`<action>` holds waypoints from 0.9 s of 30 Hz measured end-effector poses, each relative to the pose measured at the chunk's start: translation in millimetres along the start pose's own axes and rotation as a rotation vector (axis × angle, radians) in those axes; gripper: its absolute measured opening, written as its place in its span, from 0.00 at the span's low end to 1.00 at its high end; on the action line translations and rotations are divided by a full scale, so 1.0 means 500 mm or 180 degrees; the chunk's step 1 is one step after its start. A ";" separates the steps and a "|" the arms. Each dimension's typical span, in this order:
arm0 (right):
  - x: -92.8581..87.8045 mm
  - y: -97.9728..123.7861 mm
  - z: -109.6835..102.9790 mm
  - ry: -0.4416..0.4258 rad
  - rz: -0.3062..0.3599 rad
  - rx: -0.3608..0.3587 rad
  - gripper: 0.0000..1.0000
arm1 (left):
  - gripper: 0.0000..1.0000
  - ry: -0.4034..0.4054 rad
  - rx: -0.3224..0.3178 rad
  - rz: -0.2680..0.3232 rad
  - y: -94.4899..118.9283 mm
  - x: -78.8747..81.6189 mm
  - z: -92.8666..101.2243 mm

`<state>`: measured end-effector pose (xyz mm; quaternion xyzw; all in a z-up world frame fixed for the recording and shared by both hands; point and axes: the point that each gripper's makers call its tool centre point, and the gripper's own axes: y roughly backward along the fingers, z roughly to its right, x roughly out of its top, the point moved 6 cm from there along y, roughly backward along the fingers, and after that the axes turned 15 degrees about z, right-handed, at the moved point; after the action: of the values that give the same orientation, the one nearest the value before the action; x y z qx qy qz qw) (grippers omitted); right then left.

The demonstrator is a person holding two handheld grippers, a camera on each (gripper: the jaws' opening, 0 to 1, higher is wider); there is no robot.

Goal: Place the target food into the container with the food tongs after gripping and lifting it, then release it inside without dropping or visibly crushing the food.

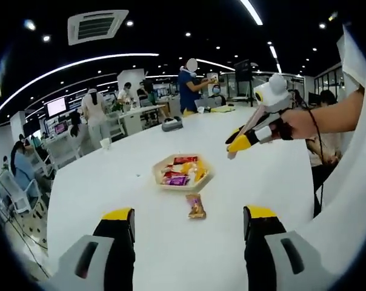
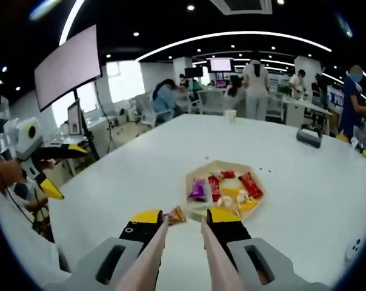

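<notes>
A hexagonal wooden tray (image 1: 156,173) (image 2: 222,163) holding several wrapped snacks sits mid-table. One orange-brown snack packet (image 1: 196,206) (image 2: 176,215) lies on the white table just outside the tray. In the right gripper view, my right gripper (image 2: 184,219) is shut on pinkish food tongs (image 2: 151,257), whose two arms run along the inside of its jaws, just short of the packet. The left gripper view shows that gripper (image 1: 239,140) in a hand above the table, right of the tray. My left gripper (image 1: 189,213) (image 2: 56,173) stands wide open with nothing in it, near the table edge.
On the far side of the white table (image 1: 280,176) lie a black object (image 1: 171,124) (image 2: 308,136) and a white cup (image 1: 105,143) (image 2: 231,115). Several people stand and sit beyond the table's far end. A person's arm (image 1: 334,115) holds the right gripper.
</notes>
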<state>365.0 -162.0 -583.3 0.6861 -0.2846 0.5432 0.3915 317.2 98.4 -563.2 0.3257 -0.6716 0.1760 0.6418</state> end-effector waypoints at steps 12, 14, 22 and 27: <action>-0.004 -0.036 -0.024 0.0112 -0.0152 0.0179 0.28 | 0.70 0.0008 0.0112 0.0287 0.025 -0.001 -0.006; 0.001 -0.041 -0.021 0.0105 -0.0154 0.0177 0.28 | 0.68 0.0004 0.0085 0.0311 0.021 -0.006 -0.001; 0.015 -0.061 -0.012 0.0140 -0.0042 0.0118 0.28 | 0.65 -0.0111 -0.0108 0.0113 -0.002 -0.003 0.015; -0.006 -0.095 -0.026 0.0131 -0.0187 0.0241 0.28 | 0.67 0.0093 0.0041 0.0142 0.001 -0.008 0.005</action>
<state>396.3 -126.0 -595.6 0.6971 -0.2356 0.5558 0.3868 314.9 97.7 -567.2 0.3122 -0.6681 0.1994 0.6453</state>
